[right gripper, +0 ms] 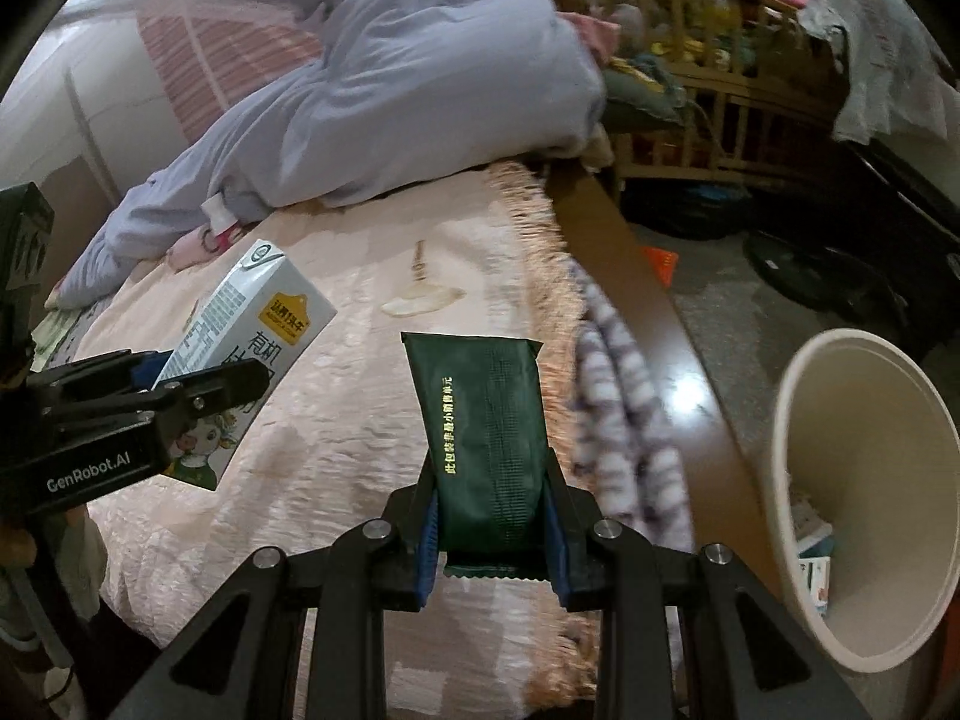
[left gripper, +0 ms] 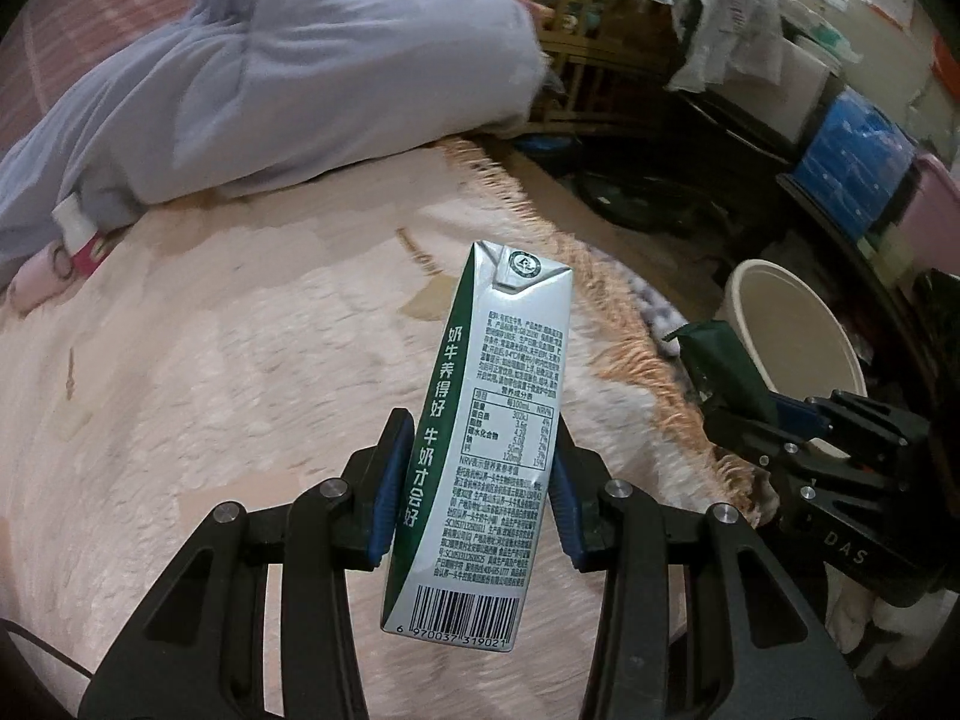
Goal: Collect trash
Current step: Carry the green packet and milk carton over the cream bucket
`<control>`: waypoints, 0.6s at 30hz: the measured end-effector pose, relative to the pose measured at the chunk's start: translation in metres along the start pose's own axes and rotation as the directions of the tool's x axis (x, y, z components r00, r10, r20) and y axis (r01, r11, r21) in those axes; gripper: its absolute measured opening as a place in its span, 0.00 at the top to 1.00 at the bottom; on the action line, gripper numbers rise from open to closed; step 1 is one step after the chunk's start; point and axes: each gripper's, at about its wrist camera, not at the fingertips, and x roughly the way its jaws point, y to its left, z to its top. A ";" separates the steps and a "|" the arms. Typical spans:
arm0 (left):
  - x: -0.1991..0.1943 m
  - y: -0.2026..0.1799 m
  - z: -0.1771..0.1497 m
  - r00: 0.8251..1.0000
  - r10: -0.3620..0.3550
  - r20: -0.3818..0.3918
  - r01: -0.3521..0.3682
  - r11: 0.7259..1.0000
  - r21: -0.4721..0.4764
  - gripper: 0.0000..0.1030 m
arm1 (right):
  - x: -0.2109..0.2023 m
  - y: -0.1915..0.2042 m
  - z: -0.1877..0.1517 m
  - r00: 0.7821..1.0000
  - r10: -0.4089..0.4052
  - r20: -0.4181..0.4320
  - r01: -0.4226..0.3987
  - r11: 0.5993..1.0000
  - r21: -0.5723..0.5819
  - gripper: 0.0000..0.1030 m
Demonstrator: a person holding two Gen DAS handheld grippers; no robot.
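the left tongs (left gripper: pixel 477 498) are clamped on a white and green milk carton (left gripper: pixel 480 432), their blue pads (left gripper: pixel 387 498) pressing its two narrow sides about midway up, so the carton stands nearly upright in the air above the bed's pink blanket (left gripper: pixel 210 390), barcode end toward the camera and the foil-sealed top pointing away. seen from the right wrist, the same carton (right gripper: pixel 252 330) leans out of the left tongs (right gripper: pixel 180 384) at the left edge, over the blanket (right gripper: pixel 336 420). the right tongs (right gripper: pixel 492 534) are clamped on a dark green foil packet (right gripper: pixel 480 420), gripped near its lower crimped end, its length pointing away from the camera over the blanket's fringed edge (right gripper: pixel 552 276). from the left wrist, the right tongs (left gripper: pixel 738 396) and the green packet (left gripper: pixel 714 360) show at the right, close to a cream waste bin (left gripper: pixel 834 342). that bin (right gripper: pixel 852 438) stands on the floor just beside the bed, right of the packet, with a few boxes lying in its bottom. a lilac quilt (right gripper: pixel 420 108) is heaped at the far end of the bed, and a wooden crib (right gripper: pixel 690 90) stands beyond it.
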 end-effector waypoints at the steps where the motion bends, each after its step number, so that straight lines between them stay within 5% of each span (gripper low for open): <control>1: 0.001 -0.005 0.002 1.000 -0.002 0.001 0.002 1.000 0.010 0.61 | -0.002 -0.005 -0.001 1.000 -0.004 0.004 0.004 1.000 0.009 0.74; 18: 0.017 -0.061 0.026 0.997 -0.081 -0.003 0.081 0.993 0.091 0.61 | -0.027 -0.074 -0.006 0.995 -0.094 0.026 0.089 0.986 0.143 0.74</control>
